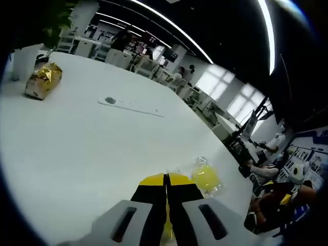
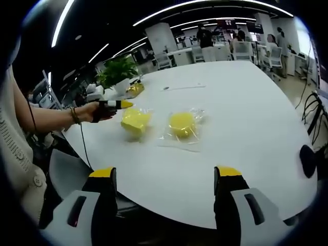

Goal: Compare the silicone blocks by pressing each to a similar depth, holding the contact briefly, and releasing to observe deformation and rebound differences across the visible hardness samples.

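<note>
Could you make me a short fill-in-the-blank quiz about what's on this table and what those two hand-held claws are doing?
1. The two yellow silicone blocks lie in clear ___ bags.
2. The right gripper has its jaws ___.
3. The left gripper has its jaws ___.
4. The round white table also bears a crinkled ___ foil packet.

Missing: plastic; open; shut; gold

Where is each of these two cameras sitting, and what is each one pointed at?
Left gripper view: rides the left hand-held gripper, jaws closed low over the white table, facing a bagged yellow block and a gold packet.
Right gripper view: rides the right hand-held gripper, jaws apart, off the table edge, facing two bagged yellow blocks; the person's hand and sleeve show.
Shared: table, blocks, the left hand-held gripper.
</note>
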The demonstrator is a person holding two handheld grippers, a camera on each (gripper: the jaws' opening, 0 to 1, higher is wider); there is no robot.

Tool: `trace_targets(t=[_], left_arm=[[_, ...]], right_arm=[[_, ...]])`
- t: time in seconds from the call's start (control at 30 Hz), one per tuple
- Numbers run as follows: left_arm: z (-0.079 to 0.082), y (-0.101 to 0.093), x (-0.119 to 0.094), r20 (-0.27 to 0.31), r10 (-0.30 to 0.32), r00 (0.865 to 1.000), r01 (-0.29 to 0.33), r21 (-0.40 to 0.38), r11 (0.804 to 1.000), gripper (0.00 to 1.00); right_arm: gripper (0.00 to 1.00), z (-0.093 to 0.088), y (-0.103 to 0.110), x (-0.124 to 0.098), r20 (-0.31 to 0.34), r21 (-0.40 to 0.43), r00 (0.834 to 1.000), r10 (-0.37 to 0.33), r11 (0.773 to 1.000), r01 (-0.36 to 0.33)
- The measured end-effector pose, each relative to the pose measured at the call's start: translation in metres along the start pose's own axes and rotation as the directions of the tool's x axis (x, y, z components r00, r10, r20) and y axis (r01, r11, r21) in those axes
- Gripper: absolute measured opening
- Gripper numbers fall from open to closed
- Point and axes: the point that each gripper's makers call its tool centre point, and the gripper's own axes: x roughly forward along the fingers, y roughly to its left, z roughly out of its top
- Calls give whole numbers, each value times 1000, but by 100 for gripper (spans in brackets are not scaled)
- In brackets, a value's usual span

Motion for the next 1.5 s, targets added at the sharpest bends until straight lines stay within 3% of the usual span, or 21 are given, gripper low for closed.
trace_targets(t=[0.33, 0.67, 0.83, 0.93, 1.0, 1.13, 1.3, 1.5], left_arm=[[6, -64, -8, -14, -76, 997, 77, 114, 990, 0], [7, -100, -20, -39, -99, 994, 105, 216, 971, 0], [9, -124, -32, -68, -132, 989, 146, 306, 941, 0], [9, -136, -37, -90, -151, 984, 173, 342, 924, 0], [11, -145, -42, -109, -167, 980, 197, 393, 898, 0], [12, -158, -48, -147, -192, 970, 237, 431, 871, 0], [18, -178, -61, -162, -253, 954, 300, 443, 845, 0], [33, -200, -76, -147, -310, 939, 342, 480, 808, 0]], right_arm=[[73, 9, 7, -10, 60, -34, 998, 32, 999, -30], [73, 26, 15, -17, 115, -101, 990, 88, 992, -77], [73, 41, 23, -11, 115, -165, 983, 145, 978, -125], [74, 48, 30, -3, 89, -221, 978, 189, 961, -166], [74, 55, 36, 5, 74, -257, 973, 218, 947, -193], [74, 70, 49, 23, 38, -326, 962, 271, 913, -245], [75, 85, 65, 47, 22, -343, 943, 333, 888, -306], [75, 88, 82, 74, -6, -308, 916, 400, 871, -383]])
